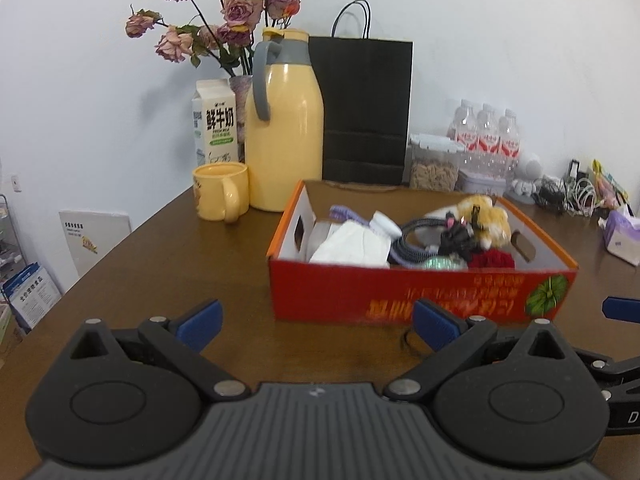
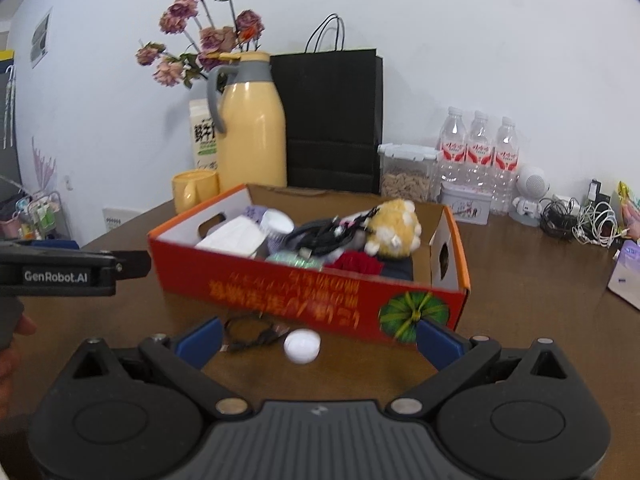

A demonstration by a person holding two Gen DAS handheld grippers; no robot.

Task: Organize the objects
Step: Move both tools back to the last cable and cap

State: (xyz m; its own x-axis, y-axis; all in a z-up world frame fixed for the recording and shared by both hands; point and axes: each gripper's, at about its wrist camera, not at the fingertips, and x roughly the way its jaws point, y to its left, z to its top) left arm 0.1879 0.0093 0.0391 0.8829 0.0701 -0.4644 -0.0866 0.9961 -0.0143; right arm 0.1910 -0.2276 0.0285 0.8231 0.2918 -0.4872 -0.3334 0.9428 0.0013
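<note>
The left tool had its blue-tipped fingers spread wide apart and held nothing; bare brown table lay between them and out to the rounded left edge. The right tool was likewise wide apart and empty, with open table to its right as far as a tissue pack at the frame edge.

The red cardboard box sat in the middle of the table, its long printed side facing both tools and its far side close to a black paper bag and a yellow jug against the wall. It was already crowded: white tissue, dark cables, a yellow plush toy and something red.

Outside the box, just in front of its near wall, lay a small white round cap touching a thin black cable, both between the right tool's fingers.

A yellow mug stood left of the box, well apart from it.
</note>
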